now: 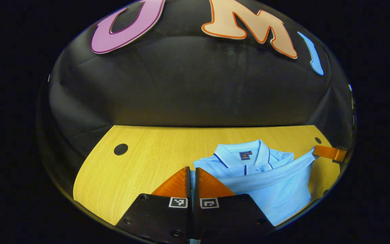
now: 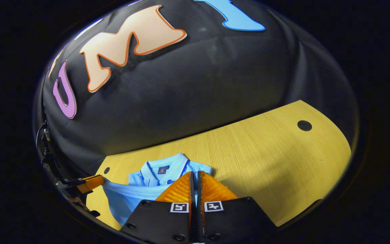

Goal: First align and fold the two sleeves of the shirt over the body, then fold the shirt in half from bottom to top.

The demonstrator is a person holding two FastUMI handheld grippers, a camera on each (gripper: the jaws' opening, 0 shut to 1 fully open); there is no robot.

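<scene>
light blue shirt lies on the wooden table, collar toward the booth wall. my left gripper and right gripper are each pinched on a corner of the hem, raised and stretched taut between them. i judge sleeves folded and the bottom-to-top fold underway; both corners must land level below the collar
</scene>
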